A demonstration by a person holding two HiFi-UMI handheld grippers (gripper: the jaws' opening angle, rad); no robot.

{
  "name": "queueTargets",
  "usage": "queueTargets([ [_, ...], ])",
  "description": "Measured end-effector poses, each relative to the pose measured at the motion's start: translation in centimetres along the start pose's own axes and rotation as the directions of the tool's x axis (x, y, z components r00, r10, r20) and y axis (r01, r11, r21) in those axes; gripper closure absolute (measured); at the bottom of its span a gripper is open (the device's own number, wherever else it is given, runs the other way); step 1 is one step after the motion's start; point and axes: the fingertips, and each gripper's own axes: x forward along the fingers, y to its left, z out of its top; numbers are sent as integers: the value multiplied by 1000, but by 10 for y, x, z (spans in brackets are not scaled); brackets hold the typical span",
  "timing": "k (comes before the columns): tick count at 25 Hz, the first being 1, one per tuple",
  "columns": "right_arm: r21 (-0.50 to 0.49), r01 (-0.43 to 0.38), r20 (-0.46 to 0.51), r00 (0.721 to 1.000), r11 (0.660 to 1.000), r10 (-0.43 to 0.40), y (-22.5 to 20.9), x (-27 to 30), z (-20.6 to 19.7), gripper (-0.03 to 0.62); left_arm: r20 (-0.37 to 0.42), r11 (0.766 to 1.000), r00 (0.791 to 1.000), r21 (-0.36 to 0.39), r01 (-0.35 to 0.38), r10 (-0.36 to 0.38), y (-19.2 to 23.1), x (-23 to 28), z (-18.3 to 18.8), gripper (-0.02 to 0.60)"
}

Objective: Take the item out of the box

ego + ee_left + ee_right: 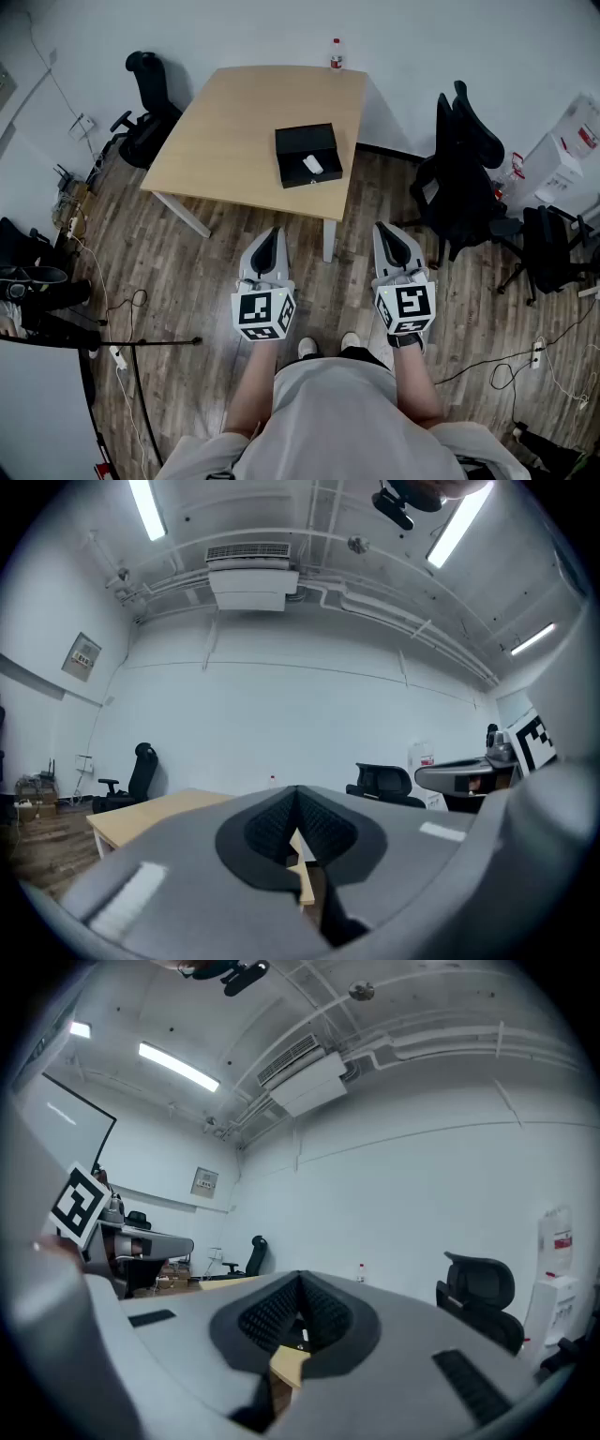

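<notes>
A black open box (308, 155) lies on the wooden table (234, 131) near its right front corner, with a small white item (313, 165) inside. Both grippers hang over the floor in front of the table, well short of the box. My left gripper (272, 232) points toward the table with its jaws together and nothing between them. Beside it, my right gripper (387, 229) is shut too and holds nothing. In the left gripper view the closed jaws (298, 794) point at the table edge; in the right gripper view the closed jaws (301, 1283) do the same.
A water bottle (336, 54) stands at the table's far edge. Black office chairs stand at the left (145, 117) and right (464, 173). White cartons (562, 155) sit at the far right. Cables and a power strip (536, 354) lie on the wooden floor.
</notes>
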Motion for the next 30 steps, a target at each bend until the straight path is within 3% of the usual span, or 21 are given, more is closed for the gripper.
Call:
queueTargets([
  [12,5,-8,6,1000,1000,8,34,7,6,582,8,1000,1000,-14,1,-1,27,-21,0,575],
  [21,69,-27,45,999,997,24,61,15,10,582,23,999,999,27,-31,31,62,-44,3,575],
  [30,76,-25,-15,1000,997,26,96,11,-7,582,30,1000,1000,17,-3,2,72,-63,-7,574],
])
